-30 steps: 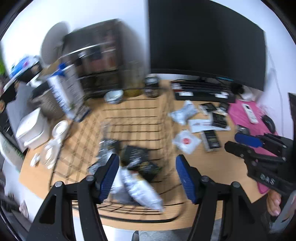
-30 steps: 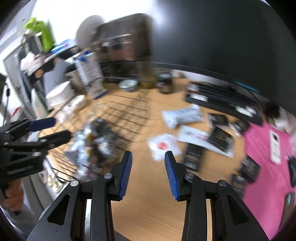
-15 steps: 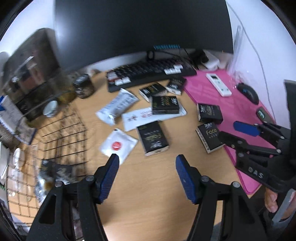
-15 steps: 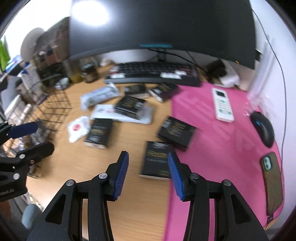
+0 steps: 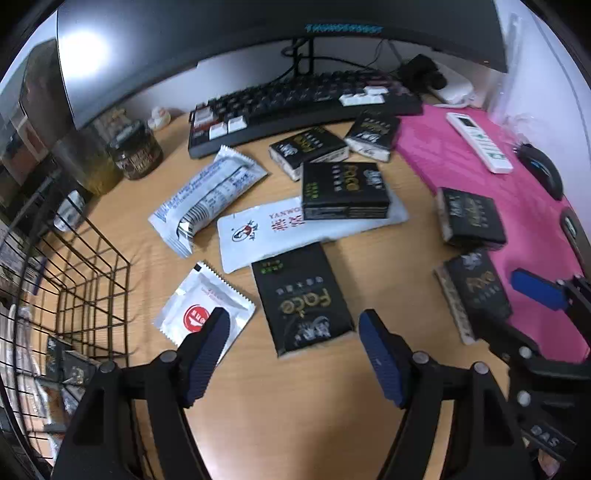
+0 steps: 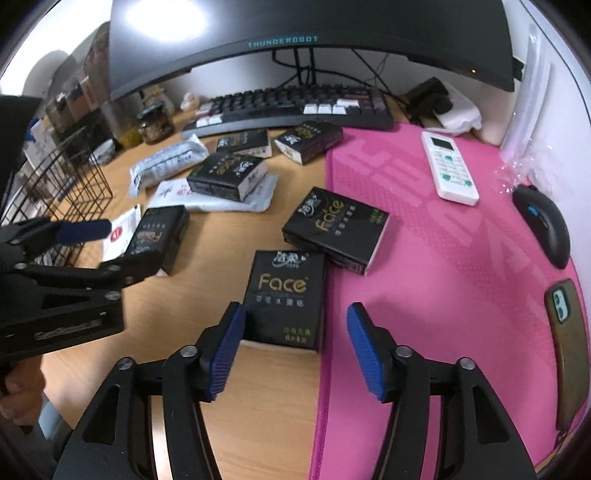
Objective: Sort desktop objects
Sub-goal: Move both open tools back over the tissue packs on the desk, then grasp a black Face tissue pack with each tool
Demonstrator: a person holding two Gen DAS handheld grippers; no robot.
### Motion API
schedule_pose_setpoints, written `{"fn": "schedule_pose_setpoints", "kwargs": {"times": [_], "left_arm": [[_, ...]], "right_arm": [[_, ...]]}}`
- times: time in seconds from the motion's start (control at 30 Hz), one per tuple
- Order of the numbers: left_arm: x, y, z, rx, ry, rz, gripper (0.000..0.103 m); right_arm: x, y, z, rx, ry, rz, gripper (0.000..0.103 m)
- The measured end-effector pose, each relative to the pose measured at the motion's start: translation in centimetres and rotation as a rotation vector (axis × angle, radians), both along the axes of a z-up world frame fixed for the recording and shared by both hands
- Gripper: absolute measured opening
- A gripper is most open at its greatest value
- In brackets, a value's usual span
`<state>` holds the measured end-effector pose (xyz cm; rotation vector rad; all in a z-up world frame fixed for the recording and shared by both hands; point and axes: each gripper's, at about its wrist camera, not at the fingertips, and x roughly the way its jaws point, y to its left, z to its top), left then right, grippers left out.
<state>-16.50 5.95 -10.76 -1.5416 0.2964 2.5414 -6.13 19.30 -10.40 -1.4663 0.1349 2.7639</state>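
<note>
Several black "Face" tissue packs lie on the wooden desk. My left gripper is open and empty, just above and in front of one black pack, with a white sachet with a red circle at its left finger. My right gripper is open and empty, its fingers on either side of the near end of another black pack at the pink mat's edge. A silver snack wrapper and a white pouch lie further back.
A black wire basket holding packets stands at the left. A keyboard and monitor are at the back. The pink mat carries a white remote, a mouse and a phone. A jar stands back left.
Both grippers swung right from the basket toward the packs on the desk and came lower and closer. The right gripper's fingers have opened wider.
</note>
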Motion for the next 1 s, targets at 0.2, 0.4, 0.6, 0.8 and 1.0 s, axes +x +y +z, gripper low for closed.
{"fn": "schedule_pose_setpoints", "kwargs": {"times": [0.2,0.4,0.6,0.8,1.0], "left_arm": [[-1.4,-0.5,-1.2,0.021,-0.013,0.026,0.076],[-1.2,-0.4,-1.4,0.028,-0.038,0.01,0.053],[1.6,-0.1,-0.4,0.027,-0.047,-0.016,0.052],[6.0,-0.3,0.1,0.025,-0.06,-0.034,0.052],[8.0,-0.9,-0.3,0.013,-0.056,-0.034,0.053]], "right_arm": [[-1.0,-0.2,-0.8,-0.023,-0.008,-0.006,0.06],[-1.2,-0.2,-0.8,-0.001,-0.014,-0.014,0.055],[0.5,-0.6,-0.2,-0.019,-0.047,0.009,0.046],[4.0,-0.9,0.4,-0.026,-0.071,0.007,0.046],[5.9,-1.3,0.3,-0.022,-0.057,0.003,0.047]]}}
